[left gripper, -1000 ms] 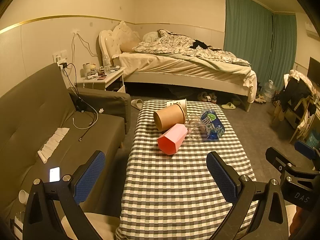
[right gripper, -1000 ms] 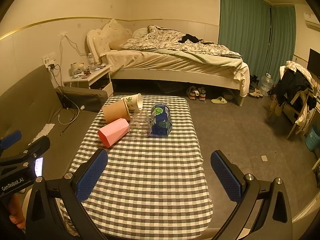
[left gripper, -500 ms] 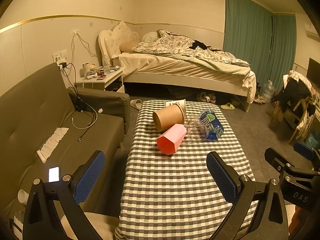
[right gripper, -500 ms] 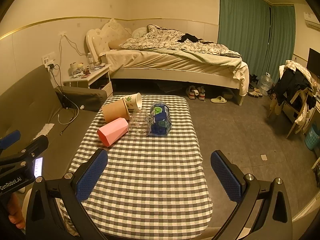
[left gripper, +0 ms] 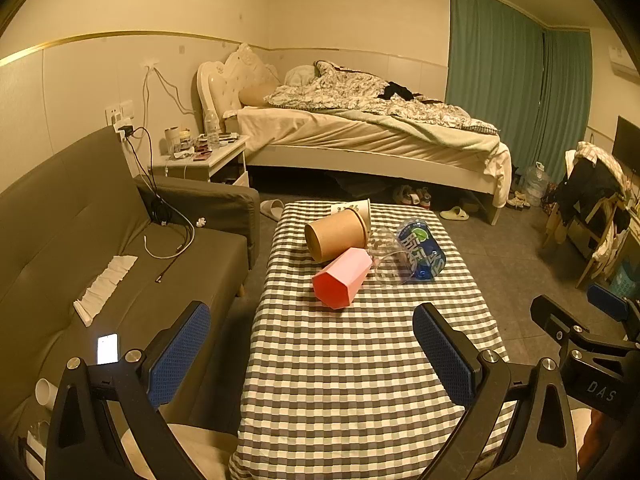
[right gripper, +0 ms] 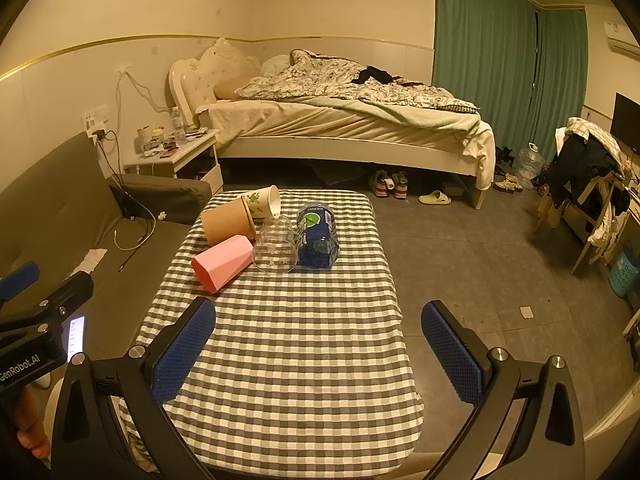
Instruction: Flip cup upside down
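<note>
Left gripper [left gripper: 312,354]: wide open, holding nothing.
Right gripper [right gripper: 318,350]: wide open too, holding nothing.
Table [right gripper: 288,360]: right under both, with a checked cloth.
Pink cup [right gripper: 222,263]: ahead, on its side.
Clear cup [right gripper: 276,250]: just past the pink one, lying down.
Brown cup [right gripper: 226,222]: behind pink, tipped over.
Blue cup [right gripper: 318,236]: beside the clear cup.
Bed [right gripper: 340,120]: far back.

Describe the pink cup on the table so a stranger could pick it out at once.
Find the checked table between the sofa and the bed; five cups lie tipped over in a cluster at its far end. The pink cup is the one closest to the grippers, on the sofa side, just in front of the brown paper cup. It alone is solid pink with flat, faceted sides.
</note>
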The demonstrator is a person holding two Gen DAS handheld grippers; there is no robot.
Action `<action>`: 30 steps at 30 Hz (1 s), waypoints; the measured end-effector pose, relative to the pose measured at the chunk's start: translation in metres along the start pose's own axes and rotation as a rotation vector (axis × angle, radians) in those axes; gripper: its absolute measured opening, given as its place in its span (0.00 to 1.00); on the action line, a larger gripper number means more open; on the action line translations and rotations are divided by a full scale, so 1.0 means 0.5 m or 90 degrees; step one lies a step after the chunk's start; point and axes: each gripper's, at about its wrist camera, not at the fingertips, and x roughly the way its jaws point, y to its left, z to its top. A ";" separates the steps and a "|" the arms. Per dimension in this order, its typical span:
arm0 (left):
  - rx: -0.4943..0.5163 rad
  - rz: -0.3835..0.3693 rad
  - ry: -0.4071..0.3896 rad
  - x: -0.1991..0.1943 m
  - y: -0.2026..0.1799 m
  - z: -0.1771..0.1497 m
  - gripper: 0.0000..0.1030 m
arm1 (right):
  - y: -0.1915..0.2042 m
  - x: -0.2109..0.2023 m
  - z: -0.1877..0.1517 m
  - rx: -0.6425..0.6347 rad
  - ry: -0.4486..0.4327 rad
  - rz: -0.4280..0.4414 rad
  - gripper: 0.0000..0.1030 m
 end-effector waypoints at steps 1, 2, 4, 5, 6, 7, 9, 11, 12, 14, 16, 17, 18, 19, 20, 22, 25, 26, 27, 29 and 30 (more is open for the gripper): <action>0.000 0.001 0.000 0.000 0.000 0.000 1.00 | -0.001 -0.001 0.000 0.001 -0.001 0.000 1.00; -0.001 -0.001 0.001 0.000 0.001 0.001 1.00 | -0.001 -0.002 0.001 0.001 0.000 0.000 1.00; -0.002 -0.001 0.001 -0.001 0.000 0.001 1.00 | -0.001 -0.003 0.000 0.000 0.001 0.001 1.00; -0.002 -0.001 0.001 -0.001 0.000 0.001 1.00 | -0.003 -0.005 0.002 -0.001 0.001 0.001 1.00; -0.001 0.000 0.000 -0.001 0.000 0.000 1.00 | -0.003 -0.005 0.002 0.000 0.001 0.002 1.00; 0.000 0.000 0.000 -0.001 0.000 0.000 1.00 | -0.004 -0.007 0.001 0.000 0.001 0.002 1.00; -0.001 -0.001 0.000 -0.001 0.001 0.000 1.00 | -0.004 -0.009 0.002 0.000 0.001 0.003 1.00; -0.001 0.000 0.000 -0.001 0.001 0.000 1.00 | -0.004 -0.010 0.002 0.000 0.001 0.002 1.00; -0.001 -0.001 -0.001 -0.001 0.001 0.000 1.00 | -0.004 -0.009 0.002 0.000 0.001 0.003 1.00; -0.001 -0.001 0.000 -0.001 0.001 0.000 1.00 | -0.004 -0.010 0.002 0.000 0.001 0.002 1.00; -0.001 -0.001 0.000 -0.001 0.001 0.000 1.00 | -0.003 -0.009 0.002 0.000 0.001 0.003 1.00; -0.001 0.000 0.000 -0.002 0.000 0.000 1.00 | -0.003 -0.009 0.002 0.000 0.001 0.002 1.00; -0.001 0.000 0.000 -0.002 0.000 0.000 1.00 | -0.003 -0.009 0.002 0.000 0.001 0.002 1.00; -0.001 -0.001 0.000 -0.002 0.001 0.000 1.00 | -0.003 -0.012 0.000 0.000 0.001 0.003 1.00; -0.001 -0.001 -0.001 -0.001 0.001 -0.001 1.00 | -0.002 -0.013 0.000 0.000 0.001 0.003 1.00; -0.001 0.000 -0.001 -0.002 0.000 0.000 1.00 | -0.002 -0.012 0.000 0.000 0.001 0.002 1.00; -0.001 0.000 -0.001 -0.003 -0.001 0.000 1.00 | -0.002 -0.012 -0.001 0.000 0.001 0.003 1.00; -0.001 0.000 -0.001 -0.003 -0.001 0.000 1.00 | -0.001 -0.014 -0.001 0.000 0.001 0.003 1.00; -0.001 -0.001 -0.001 -0.004 -0.001 0.000 1.00 | 0.000 -0.017 -0.001 0.000 0.001 0.003 1.00; -0.001 0.000 -0.001 -0.003 -0.002 0.000 1.00 | 0.000 -0.016 -0.001 0.000 0.002 0.003 1.00; -0.001 -0.001 0.000 -0.003 -0.002 -0.001 1.00 | 0.001 -0.017 -0.001 0.000 0.002 0.004 1.00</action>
